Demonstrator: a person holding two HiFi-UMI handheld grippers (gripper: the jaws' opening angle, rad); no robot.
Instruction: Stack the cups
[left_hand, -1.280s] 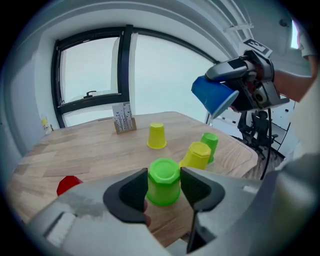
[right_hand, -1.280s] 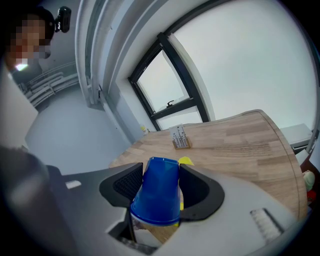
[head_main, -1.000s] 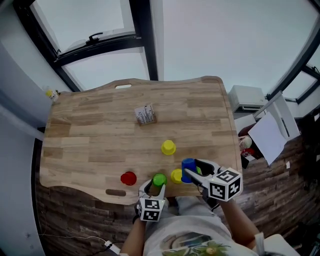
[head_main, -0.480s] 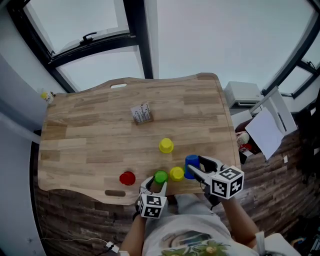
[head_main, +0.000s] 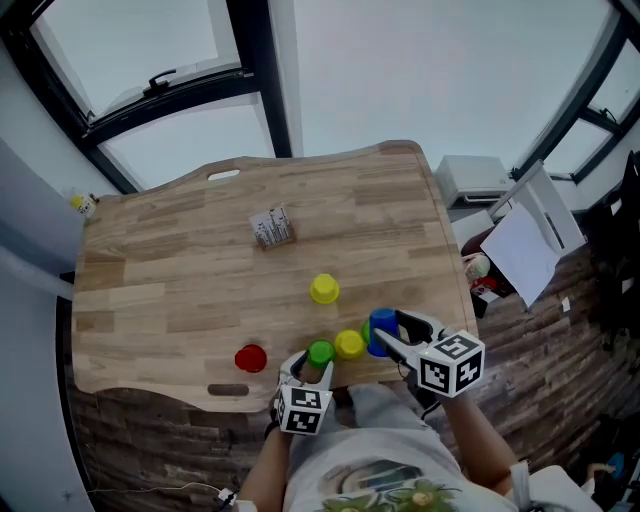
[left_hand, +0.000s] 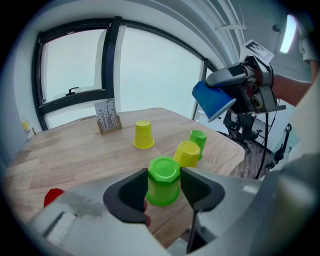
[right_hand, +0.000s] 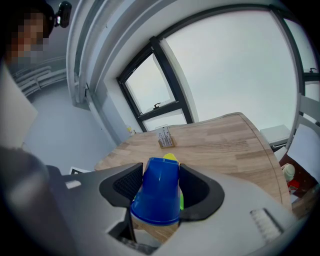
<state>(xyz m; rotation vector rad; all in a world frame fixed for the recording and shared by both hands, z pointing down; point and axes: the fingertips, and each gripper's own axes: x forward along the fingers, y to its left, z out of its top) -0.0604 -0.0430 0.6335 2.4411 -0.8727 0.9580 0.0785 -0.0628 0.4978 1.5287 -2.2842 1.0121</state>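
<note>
Wooden bench (head_main: 180, 290), pale planks w/ a wavy near edge. Cups are all glossy plastic, tapered, flat faceted bases, and the ones standing on the bench sit mouth-down.

Left tool (left_hand: 163, 175): dark ribbed pads clamped on both sides of the green cup (left_hand: 163, 181), inverted, right at the near edge of the bench. Can't tell if its rim sits on the wood or is just off it.

Right tool (right_hand: 159, 182): pads pressed on the blue cup (right_hand: 157, 192), which is tilted, wide mouth toward the tool's body. From the left gripper view it hangs in the air above the bench's right side, clear of the wood.

Just beyond the green cup: a yellow cup (left_hand: 187, 153), and touching or nearly touching behind it a second green cup (left_hand: 198, 141). Far yellow cup (left_hand: 143, 134) stands alone toward mid-bench. Red cup (left_hand: 52, 196) off to the left, near the front edge, apart from the rest.

Farther back, a small wooden card stand (left_hand: 108, 116) holds a pack of printed cards upright in its slot.
</note>
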